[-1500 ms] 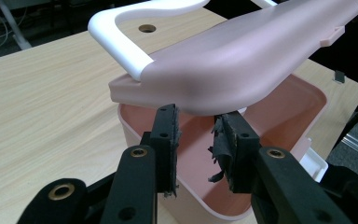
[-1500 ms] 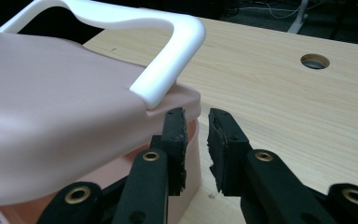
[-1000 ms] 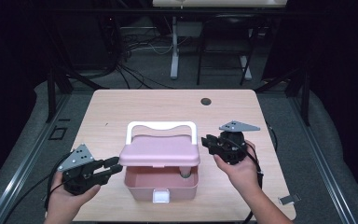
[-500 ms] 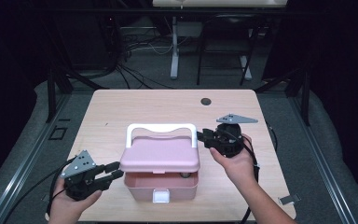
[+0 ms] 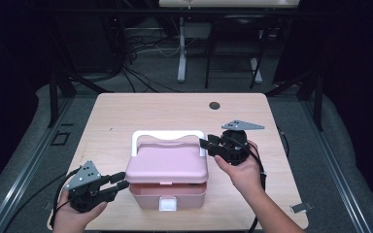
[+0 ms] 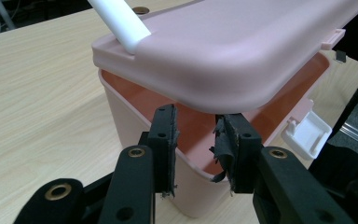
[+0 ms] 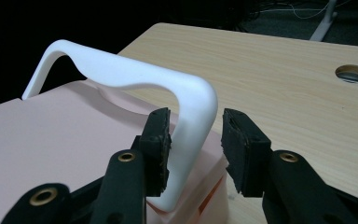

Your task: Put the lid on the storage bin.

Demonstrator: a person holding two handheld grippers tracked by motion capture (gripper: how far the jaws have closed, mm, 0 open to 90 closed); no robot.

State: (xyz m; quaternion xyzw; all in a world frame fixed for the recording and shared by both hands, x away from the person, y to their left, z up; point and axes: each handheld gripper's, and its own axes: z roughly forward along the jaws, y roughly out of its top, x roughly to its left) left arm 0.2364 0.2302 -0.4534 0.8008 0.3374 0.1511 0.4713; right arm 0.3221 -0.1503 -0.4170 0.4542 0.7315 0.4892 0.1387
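Note:
A pink box (image 5: 167, 193) stands at the front middle of the table, its pink lid (image 5: 167, 162) ajar over the base. The white handle (image 5: 167, 133) arches across the lid's far edge. My right gripper (image 5: 205, 144) reaches in from the right. Its jaws have just been opening and now straddle the handle's right corner (image 7: 193, 112): one pad touches it, the other stands apart. My left gripper (image 5: 123, 179) meets the box's front left corner. In the left gripper view its pads (image 6: 163, 135) flank that corner's rim (image 6: 198, 172) under the raised lid (image 6: 237, 42), and the corner fills the gap between them.
A white latch (image 5: 167, 204) hangs on the box's front wall. The wooden table (image 5: 150, 111) has a round cable hole (image 5: 214, 105) at the far right. Table legs and cables lie on the dark floor beyond the far edge.
The right gripper has shifted slightly towards the far side, at the handle's right end. The left gripper has dropped a little towards the near edge. The lid stays ajar.

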